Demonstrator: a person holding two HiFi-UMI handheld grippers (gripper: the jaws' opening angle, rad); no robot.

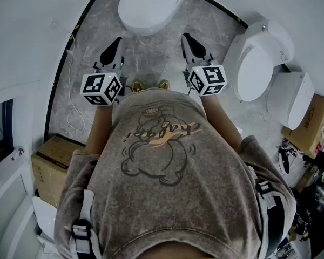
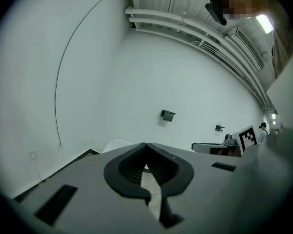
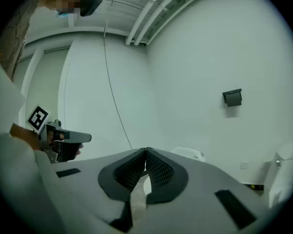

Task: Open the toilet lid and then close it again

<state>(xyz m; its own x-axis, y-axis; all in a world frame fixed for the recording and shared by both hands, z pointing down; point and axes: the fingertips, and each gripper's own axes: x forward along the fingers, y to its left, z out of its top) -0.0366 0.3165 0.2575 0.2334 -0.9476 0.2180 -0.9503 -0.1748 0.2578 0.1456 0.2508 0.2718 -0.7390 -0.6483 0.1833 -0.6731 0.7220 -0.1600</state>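
Observation:
A white toilet (image 1: 147,5) with its lid down stands ahead of me at the top of the head view. Its top edge peeks over my jaws in the left gripper view as a toilet (image 2: 118,144) and in the right gripper view as a toilet (image 3: 189,153). My left gripper (image 1: 114,46) and right gripper (image 1: 190,43) are held side by side at chest height, short of the bowl, touching nothing. Both are shut with tips meeting and nothing between them: left gripper (image 2: 145,145), right gripper (image 3: 145,151).
A second white toilet (image 1: 257,58) with another white unit (image 1: 292,97) stands at the right. Cardboard boxes sit at the left (image 1: 53,166) and far right (image 1: 313,117). A thin cable (image 1: 71,99) runs along the left wall. A small dark fitting (image 3: 233,97) hangs on the wall.

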